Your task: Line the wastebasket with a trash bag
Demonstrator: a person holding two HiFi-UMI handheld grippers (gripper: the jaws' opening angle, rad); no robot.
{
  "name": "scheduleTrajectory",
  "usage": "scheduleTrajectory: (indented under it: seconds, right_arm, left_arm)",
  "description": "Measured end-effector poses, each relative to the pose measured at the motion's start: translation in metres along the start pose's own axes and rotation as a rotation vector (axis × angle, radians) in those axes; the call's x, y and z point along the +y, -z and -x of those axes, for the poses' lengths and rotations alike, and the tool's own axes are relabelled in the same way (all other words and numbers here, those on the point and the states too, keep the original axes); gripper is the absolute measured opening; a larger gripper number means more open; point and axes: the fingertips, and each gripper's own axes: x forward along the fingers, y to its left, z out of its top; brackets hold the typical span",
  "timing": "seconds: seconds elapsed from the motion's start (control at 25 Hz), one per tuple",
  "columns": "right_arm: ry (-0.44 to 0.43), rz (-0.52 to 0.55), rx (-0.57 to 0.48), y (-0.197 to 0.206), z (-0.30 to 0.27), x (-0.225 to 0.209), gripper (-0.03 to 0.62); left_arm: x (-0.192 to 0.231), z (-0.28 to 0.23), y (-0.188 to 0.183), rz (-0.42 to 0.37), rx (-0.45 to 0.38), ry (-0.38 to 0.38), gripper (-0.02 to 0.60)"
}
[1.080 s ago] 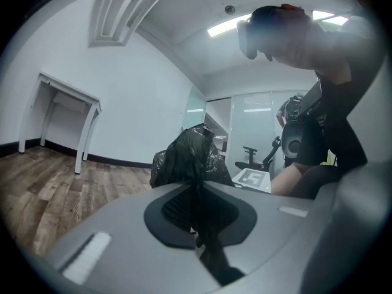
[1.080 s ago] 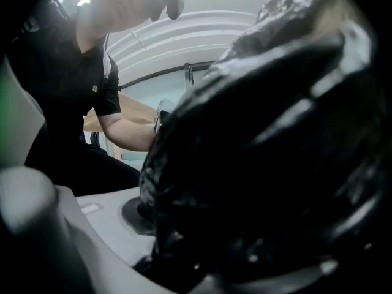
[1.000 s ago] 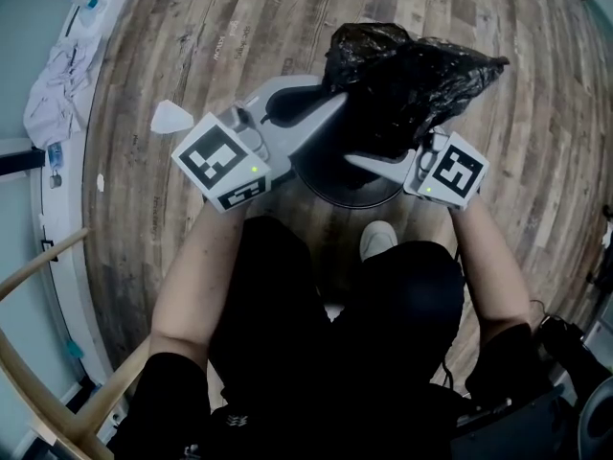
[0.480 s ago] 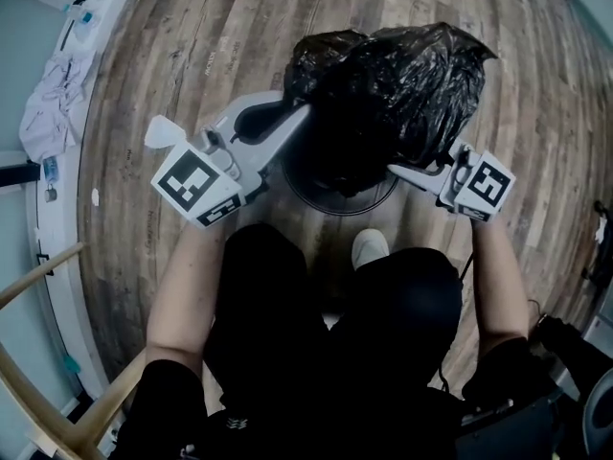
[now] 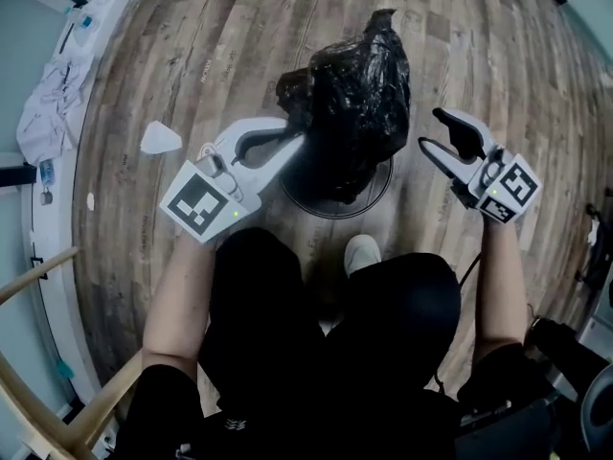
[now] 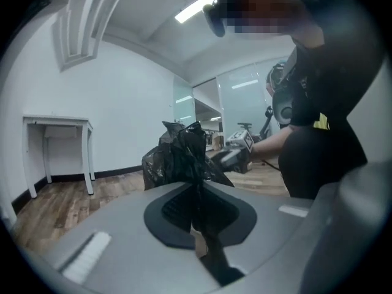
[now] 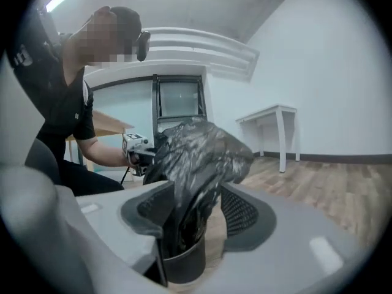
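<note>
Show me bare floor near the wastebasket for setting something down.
The floor is bare beyond the trash bag and to the right of the right gripper. It is crowded around the wastebasket: left gripper, shoe. A white scrap lies further left.

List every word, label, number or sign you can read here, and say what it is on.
No readable text anywhere.
Marker cube on the left gripper: black-and-white square pattern, no letters.
Marker cube on the right gripper: the same.
Yellow patch on the person's shirt: too blurred to read.
</note>
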Motion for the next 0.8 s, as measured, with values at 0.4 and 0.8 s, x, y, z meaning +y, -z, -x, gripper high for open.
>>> scheduleTrajectory:
  seconds: [0.4,0.8]
  right_arm:
    - [-0.057,0.107,-0.094,-0.082,-0.028,0.016,0.230]
    - [-0.341,0.271,0.120,-0.056,-0.090,0.078,0.348]
  left_arm:
    - [-0.040,-0.004,0.036,-0.094,0.155,0.111,0.008]
    - [-0.059,0.002,0.055,-0.123,0.226,0.169,0.008]
